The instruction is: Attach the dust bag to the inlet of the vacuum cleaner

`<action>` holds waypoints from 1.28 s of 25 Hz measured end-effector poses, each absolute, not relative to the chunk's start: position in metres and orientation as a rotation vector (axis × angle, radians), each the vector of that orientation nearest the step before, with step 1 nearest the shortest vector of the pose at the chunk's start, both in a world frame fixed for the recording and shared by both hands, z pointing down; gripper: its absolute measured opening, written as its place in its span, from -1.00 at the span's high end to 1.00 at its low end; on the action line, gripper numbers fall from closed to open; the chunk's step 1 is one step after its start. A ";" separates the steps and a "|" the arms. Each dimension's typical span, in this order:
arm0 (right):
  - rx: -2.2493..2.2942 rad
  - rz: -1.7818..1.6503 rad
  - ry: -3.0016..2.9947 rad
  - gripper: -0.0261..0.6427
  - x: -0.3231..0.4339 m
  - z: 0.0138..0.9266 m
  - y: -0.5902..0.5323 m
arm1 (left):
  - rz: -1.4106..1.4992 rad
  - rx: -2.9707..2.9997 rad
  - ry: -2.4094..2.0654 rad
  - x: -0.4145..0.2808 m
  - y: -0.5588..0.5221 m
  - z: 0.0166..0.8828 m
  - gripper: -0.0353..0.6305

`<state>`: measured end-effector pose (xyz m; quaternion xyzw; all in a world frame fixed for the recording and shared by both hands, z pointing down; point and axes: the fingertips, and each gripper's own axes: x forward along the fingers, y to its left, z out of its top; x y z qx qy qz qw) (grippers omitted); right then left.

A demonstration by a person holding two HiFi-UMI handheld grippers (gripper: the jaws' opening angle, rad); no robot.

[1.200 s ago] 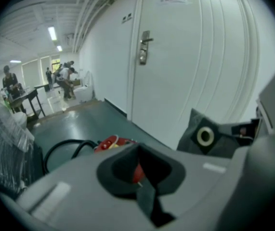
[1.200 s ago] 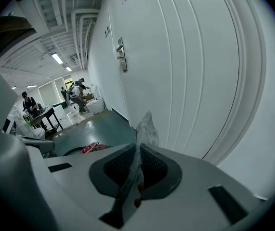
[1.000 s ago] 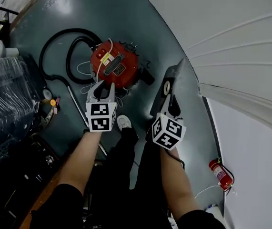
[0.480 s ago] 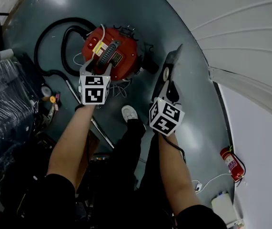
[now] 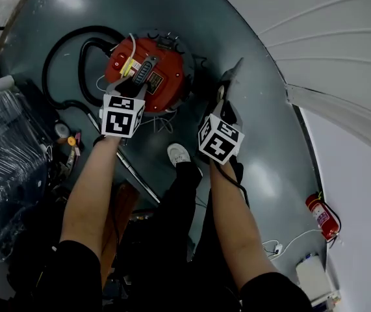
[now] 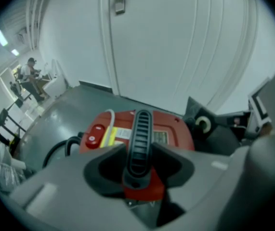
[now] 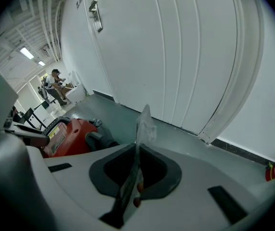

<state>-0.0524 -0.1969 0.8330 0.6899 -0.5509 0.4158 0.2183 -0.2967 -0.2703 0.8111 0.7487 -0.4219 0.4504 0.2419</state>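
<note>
a red fire extinguisher sits on the grey floor at the foot of the white wall. a thin metal tube lies aslant on the floor. a plastic-wrapped bundle sits at the left. a metal handle hangs on a white door. far off, a person sits.

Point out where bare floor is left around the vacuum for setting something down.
Bare floor lies between the vacuum cleaner and the white doors, beyond the dust bag, and right of the person's arm up to the fire extinguisher. The left is crowded: hose, wand, wrapped bundle.
</note>
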 end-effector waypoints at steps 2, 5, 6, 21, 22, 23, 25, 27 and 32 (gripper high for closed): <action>1.906 1.155 -1.527 0.87 -0.058 0.835 -0.201 | 1.229 2.041 -1.129 -0.296 -0.270 0.812 0.41; 1.904 1.195 -1.527 0.87 -0.069 0.838 -0.201 | 1.230 2.041 -1.100 -0.295 -0.271 0.812 0.41; 1.901 1.232 -1.526 0.87 -0.074 0.840 -0.200 | 1.228 2.039 -1.093 -0.295 -0.270 0.813 0.41; 1.857 1.617 -1.537 0.88 -0.093 0.851 -0.198 | 1.197 2.050 -1.149 -0.296 -0.271 0.812 0.40; 1.850 1.650 -1.543 0.88 -0.094 0.852 -0.198 | 1.197 2.049 -1.154 -0.296 -0.271 0.812 0.40; 1.845 1.688 -1.551 0.88 -0.096 0.853 -0.198 | 1.198 2.049 -1.156 -0.296 -0.271 0.812 0.40; 1.843 1.785 -1.569 0.88 -0.098 0.854 -0.199 | 1.198 2.050 -1.158 -0.296 -0.270 0.812 0.40; 1.842 1.861 -1.592 0.88 -0.098 0.855 -0.199 | 1.199 2.054 -1.160 -0.296 -0.271 0.812 0.40; 1.793 1.836 -1.659 0.88 -0.101 0.854 -0.200 | 1.204 2.061 -1.180 -0.295 -0.271 0.812 0.40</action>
